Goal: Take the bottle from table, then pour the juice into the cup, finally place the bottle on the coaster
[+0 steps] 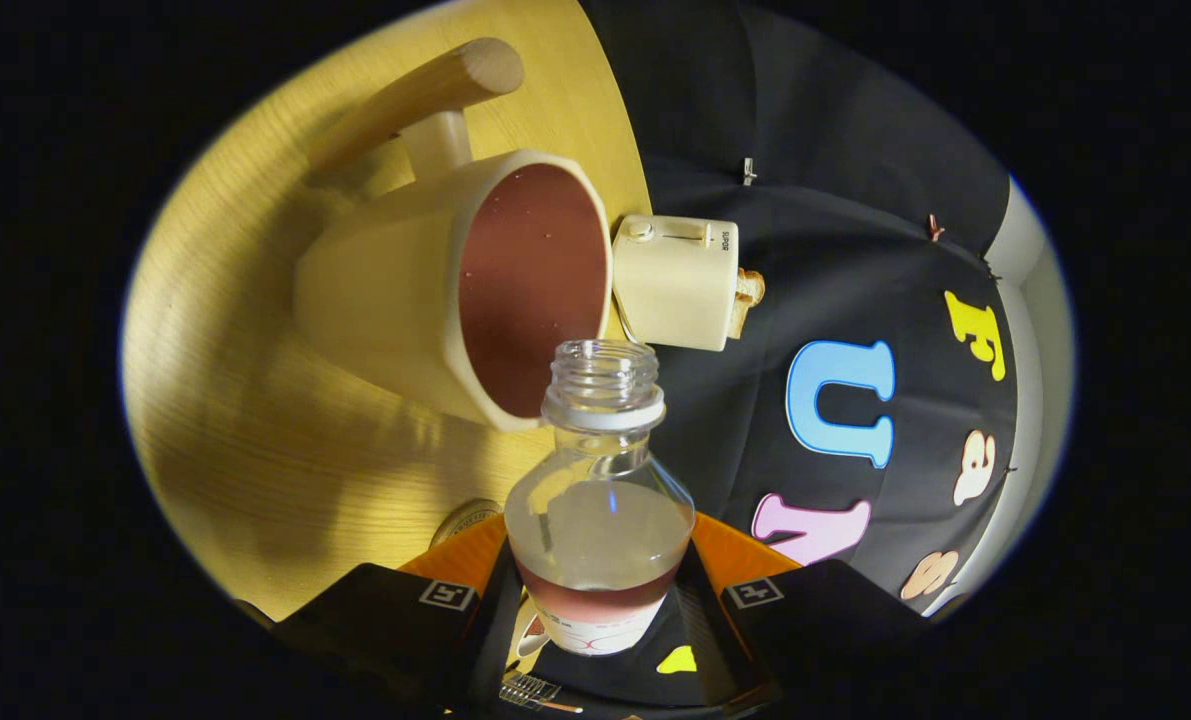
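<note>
A clear plastic bottle [600,500], its cap off, sits clamped between the two fingers of the handheld gripper [595,600], one finger pressing on each side of its lower body. The bottle's long axis runs straight ahead along the fingers, base toward the camera and open threaded neck pointing away, its mouth close by the lip of a cream cup [455,290]. The whole scene appears rolled sideways in the gripper view, the wooden table [245,430] standing like a wall on one side and the booth's black cloth on the other. A shallow band of reddish juice lies in the bottle near its labelled base, with the rest of the body looking clear. The cup, wider at its rim than at its foot, shows a dark reddish interior that faces the bottle. Beyond the cup a wooden rod [415,95] with a rounded end lies on the table. Just past the cup's rim, at the table's edge, rests a small cream box [675,280] with a knob. A round disc [465,520] peeks out beside the nearer finger.
</note>
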### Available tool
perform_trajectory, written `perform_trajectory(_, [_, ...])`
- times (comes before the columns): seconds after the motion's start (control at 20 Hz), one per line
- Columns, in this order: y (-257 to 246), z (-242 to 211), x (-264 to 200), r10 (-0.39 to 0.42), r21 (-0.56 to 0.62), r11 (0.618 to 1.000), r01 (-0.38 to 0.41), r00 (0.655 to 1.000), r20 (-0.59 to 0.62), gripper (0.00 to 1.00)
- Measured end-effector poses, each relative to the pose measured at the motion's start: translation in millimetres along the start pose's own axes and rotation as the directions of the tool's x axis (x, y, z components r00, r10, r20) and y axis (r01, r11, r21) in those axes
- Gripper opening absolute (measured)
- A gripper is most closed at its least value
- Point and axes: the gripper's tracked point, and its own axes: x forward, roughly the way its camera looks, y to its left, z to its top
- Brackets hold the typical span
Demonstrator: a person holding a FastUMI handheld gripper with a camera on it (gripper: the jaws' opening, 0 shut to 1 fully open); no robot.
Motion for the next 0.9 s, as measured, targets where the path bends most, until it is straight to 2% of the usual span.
perform_trajectory(0.9, [-7.0,11.3,3.8,-0.003,-0.192,0.981,0.017,0.997,0.075,0.75])
